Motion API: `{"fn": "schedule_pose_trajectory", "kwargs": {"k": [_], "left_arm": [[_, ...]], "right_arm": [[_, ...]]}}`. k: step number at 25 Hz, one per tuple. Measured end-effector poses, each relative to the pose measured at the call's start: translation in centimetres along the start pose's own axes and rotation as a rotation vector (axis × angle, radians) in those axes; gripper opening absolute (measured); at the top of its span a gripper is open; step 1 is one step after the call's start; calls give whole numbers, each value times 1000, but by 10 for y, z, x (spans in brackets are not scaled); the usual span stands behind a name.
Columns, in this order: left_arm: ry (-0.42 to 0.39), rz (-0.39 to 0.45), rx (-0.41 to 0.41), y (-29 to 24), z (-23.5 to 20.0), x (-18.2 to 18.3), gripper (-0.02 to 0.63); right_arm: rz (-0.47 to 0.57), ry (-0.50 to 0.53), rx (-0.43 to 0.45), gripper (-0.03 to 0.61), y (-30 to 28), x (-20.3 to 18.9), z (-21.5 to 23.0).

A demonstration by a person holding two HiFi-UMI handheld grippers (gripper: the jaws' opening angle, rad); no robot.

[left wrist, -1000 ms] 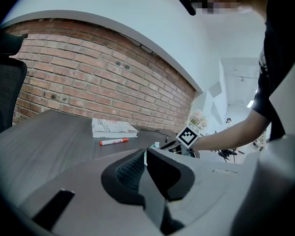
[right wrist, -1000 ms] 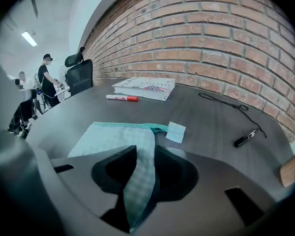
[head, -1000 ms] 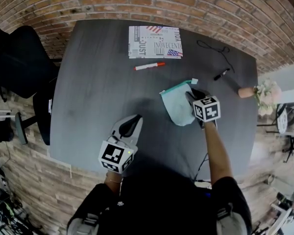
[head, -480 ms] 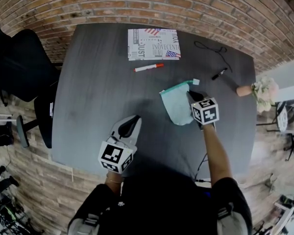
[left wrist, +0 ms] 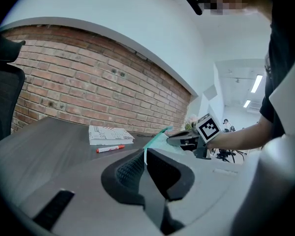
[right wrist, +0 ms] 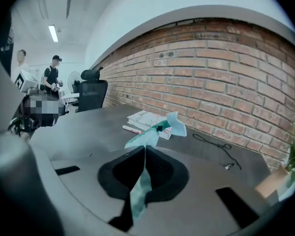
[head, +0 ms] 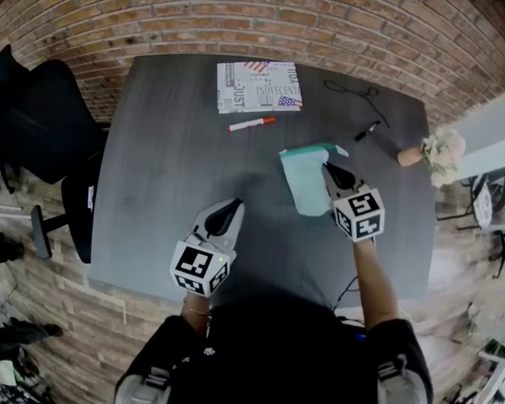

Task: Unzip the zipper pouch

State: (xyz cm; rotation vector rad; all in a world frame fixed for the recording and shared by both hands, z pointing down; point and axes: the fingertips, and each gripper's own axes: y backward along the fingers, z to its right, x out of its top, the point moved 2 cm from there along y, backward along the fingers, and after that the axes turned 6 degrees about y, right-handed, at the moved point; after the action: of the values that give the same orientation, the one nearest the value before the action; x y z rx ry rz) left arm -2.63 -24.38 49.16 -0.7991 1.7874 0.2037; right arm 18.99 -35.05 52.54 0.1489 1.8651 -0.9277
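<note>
The teal zipper pouch (head: 305, 179) hangs lifted off the dark table (head: 168, 167), right of the middle in the head view. My right gripper (head: 328, 168) is shut on its right edge; its jaws have just been closing with the fabric between them. In the right gripper view the pouch (right wrist: 150, 136) sticks up out of the pressed-together jaws of that gripper (right wrist: 144, 149), with a pale tab at its top. My left gripper (head: 234, 202) is shut on nothing, near the table's front edge and apart from the pouch. In the left gripper view its jaws (left wrist: 144, 151) touch, with the pouch (left wrist: 157, 137) beyond.
A printed booklet (head: 258, 86) and a red marker (head: 251, 124) lie at the back of the table. A black cord (head: 353, 91), a small black pen (head: 367, 130) and a flower vase (head: 429, 151) are at the back right. Black chairs (head: 34, 116) stand left.
My right gripper has closed on the pouch's right edge and risen with it, so the pouch now hangs off the table. The left gripper has stayed in place.
</note>
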Motion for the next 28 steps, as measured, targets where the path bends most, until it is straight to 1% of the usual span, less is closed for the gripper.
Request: {"fn": "schedule_pose_trajectory", "kwargs": {"k": [3, 7, 13, 20, 25, 26, 28], "left_arm": [[0, 0, 0, 4, 4, 3, 3], [-13, 25, 0, 6, 9, 8, 4], [-13, 36, -13, 8, 21, 10, 5], [-2, 34, -49, 5, 38, 8, 5], [9, 28, -97, 1, 55, 7, 8], [8, 25, -109, 0, 58, 7, 14], [10, 20, -132, -3, 65, 8, 53]], "right_arm": [[44, 14, -4, 6, 19, 13, -7], [101, 42, -14, 6, 43, 29, -14], [169, 51, -7, 6, 76, 45, -25], [259, 66, 6, 6, 121, 66, -41], [296, 67, 22, 6, 148, 75, -53], [303, 70, 25, 6, 153, 77, -56], [315, 78, 26, 6, 162, 79, -59]]}}
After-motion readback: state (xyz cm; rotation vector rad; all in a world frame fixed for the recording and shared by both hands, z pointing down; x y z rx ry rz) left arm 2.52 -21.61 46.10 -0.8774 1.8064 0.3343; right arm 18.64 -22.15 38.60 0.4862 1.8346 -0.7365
